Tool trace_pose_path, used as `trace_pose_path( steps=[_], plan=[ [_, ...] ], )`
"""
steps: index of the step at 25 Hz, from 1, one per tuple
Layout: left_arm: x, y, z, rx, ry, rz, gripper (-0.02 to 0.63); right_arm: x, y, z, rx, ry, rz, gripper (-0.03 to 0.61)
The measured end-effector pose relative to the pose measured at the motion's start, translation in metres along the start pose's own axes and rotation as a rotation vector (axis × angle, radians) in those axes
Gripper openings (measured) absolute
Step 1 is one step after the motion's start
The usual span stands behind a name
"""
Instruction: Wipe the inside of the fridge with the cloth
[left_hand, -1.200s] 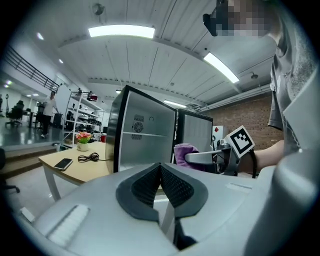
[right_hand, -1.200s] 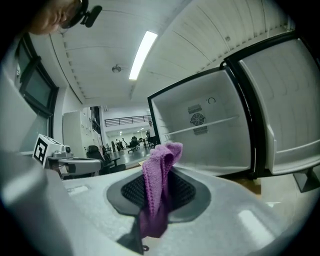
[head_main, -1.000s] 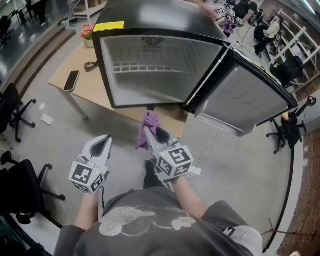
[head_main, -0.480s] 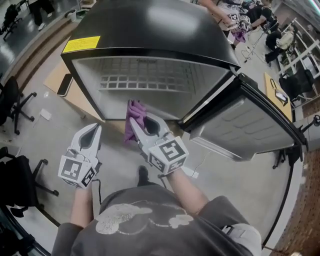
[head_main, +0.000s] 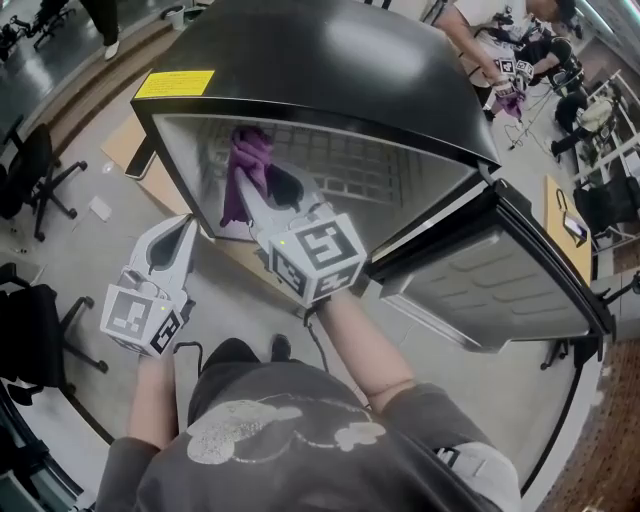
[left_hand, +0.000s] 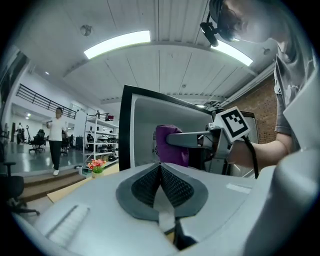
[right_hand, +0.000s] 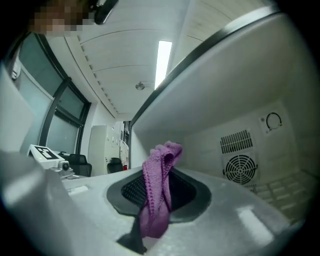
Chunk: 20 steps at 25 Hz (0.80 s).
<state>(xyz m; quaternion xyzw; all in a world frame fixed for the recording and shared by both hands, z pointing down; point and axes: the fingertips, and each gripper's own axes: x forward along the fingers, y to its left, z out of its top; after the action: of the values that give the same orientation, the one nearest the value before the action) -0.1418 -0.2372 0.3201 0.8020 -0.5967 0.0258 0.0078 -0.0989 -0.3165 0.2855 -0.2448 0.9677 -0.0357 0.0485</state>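
Yellow label (head_main: 174, 84) print too small to read; cloth (head_main: 246, 170) hides part of fridge interior (head_main: 380, 175)

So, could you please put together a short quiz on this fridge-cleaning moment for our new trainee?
1. True or false: the left gripper holds the cloth.
2. Where is the cloth? A) clamped in the right gripper, at the open front of the fridge; B) lying on the floor; C) spread on top of the fridge.
3. Fill in the missing word: the fridge door stands ____.

Key: 1 false, its jaws are together with nothing between them; 2 A; 3 open.
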Motion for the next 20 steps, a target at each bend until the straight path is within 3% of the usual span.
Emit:
trace_pose_path(
  steps=[13,20],
  plan=[
    [0.019,0.038,0.011,-0.015,-0.005,-0.075,0.017,0.091,-0.064,0.005,-0.075,0.077,-0.184,0.078],
    [0.018,0.052,0.007,-0.042,-0.015,-0.09,0.017,0.125,-0.074,-0.01,-0.117,0.162,-0.175,0.078]
  ],
)
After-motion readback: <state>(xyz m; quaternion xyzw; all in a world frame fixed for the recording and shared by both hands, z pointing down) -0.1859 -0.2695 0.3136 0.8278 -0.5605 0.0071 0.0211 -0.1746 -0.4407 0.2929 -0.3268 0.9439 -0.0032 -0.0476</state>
